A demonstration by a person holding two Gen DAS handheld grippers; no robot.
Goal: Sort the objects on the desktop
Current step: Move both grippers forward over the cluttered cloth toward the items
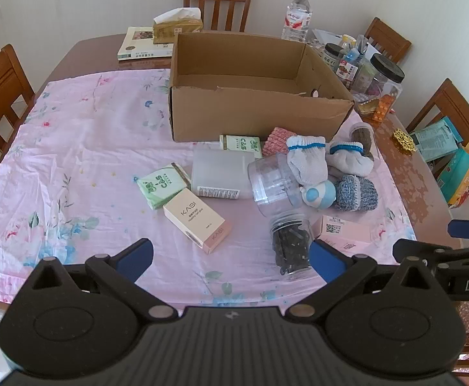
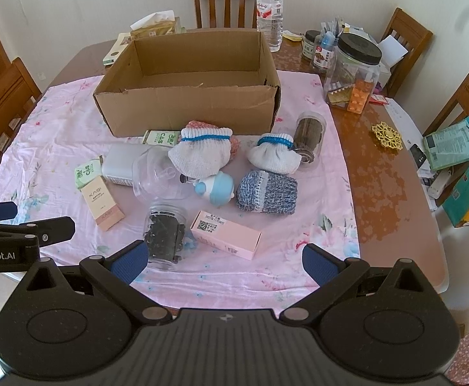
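Both tongs, left tongs (image 1: 231, 257) and right tongs (image 2: 224, 259), hang apart and empty above the pink floral cloth (image 1: 83, 167); the open brown cardboard box (image 1: 250, 112) sits at twelve o'clock.

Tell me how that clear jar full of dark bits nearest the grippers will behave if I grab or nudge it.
The clear jar of dark bits has smooth plastic walls, so it will probably feel stiff and may slip between the pads. It is well filled, so it is likely heavier than the empty clear jar behind it. It looks tilted on the soft pink cloth, so a nudge may tip or roll it.
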